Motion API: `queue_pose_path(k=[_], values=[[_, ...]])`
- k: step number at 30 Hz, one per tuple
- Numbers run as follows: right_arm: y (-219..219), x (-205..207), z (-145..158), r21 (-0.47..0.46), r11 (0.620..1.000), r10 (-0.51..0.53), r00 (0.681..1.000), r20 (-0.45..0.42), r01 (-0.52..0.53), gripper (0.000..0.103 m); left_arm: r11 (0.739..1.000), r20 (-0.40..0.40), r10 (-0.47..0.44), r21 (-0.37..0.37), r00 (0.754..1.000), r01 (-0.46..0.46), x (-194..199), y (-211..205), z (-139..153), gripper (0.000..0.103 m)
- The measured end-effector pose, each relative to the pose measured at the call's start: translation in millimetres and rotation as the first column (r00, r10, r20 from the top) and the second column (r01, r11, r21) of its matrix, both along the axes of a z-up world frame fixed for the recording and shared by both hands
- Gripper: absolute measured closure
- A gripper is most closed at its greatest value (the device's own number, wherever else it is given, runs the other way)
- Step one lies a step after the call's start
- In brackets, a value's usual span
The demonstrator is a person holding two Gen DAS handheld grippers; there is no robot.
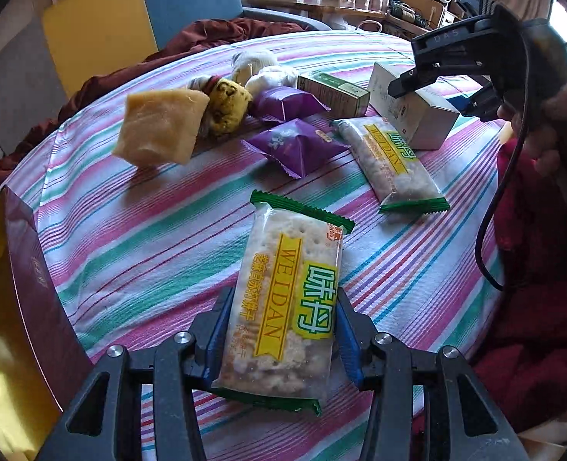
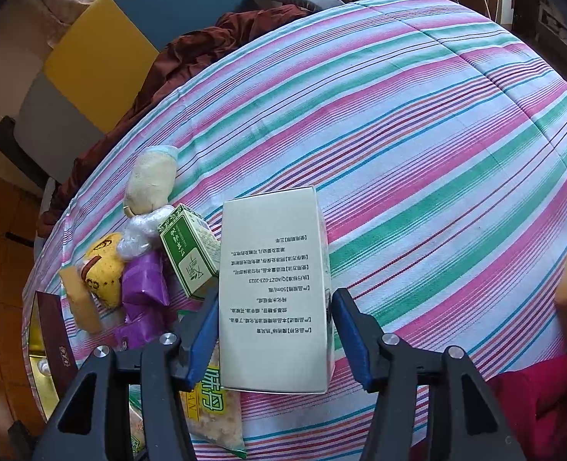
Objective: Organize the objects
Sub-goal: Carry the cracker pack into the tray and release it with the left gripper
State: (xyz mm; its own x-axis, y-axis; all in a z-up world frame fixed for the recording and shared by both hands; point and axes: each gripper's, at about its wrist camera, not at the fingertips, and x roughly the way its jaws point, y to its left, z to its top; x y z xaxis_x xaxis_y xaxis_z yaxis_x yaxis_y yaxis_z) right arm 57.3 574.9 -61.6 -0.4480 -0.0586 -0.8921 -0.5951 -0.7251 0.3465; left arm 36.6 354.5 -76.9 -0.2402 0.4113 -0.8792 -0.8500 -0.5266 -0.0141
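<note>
Crackers [image 1: 283,299], light and brittle, sit clamped across the packet's middle in the left gripper [image 1: 281,330]; right gripper [image 2: 273,330] straddles the stiff white box [image 2: 273,288], pads apart.

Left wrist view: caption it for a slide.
Left tongs clamp a cracker packet above the striped tablecloth.

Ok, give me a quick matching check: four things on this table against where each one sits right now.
Things:
1 nearest clear green-edged cracker packet
2 tall white printed cardboard box
3 small green-and-white carton
4 dark maroon flat box

Places:
A between the right gripper's fingers
B at the striped cloth's left edge
C clamped in the left gripper
D just left of the white box

Pairs: 1-C, 2-A, 3-D, 4-B
</note>
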Motion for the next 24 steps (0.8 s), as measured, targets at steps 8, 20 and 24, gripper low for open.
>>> queue_pose_path(k=[8, 20, 24], values=[[3.7, 3.1, 1.8, 0.016, 1.000, -0.018, 1.000, -0.001, 0.018, 0.046, 0.999, -0.021, 0.025, 0.049, 0.999, -0.024, 7.4, -8.9, -1.8, 0.054], [2.9, 2.7, 1.6, 0.027, 0.999, -0.020, 1.000, 0.001, 0.020, 0.046, 0.976, -0.003, 0.142, 0.165, 0.990, -0.140, -6.8, -56.3, 46.6, 0.054], [2.7, 2.7, 1.8, 0.033, 0.999, -0.021, 1.000, 0.004, 0.021, 0.046, 0.944, 0.028, 0.251, 0.215, 0.968, -0.251, -31.2, -93.4, 66.4, 0.054]])
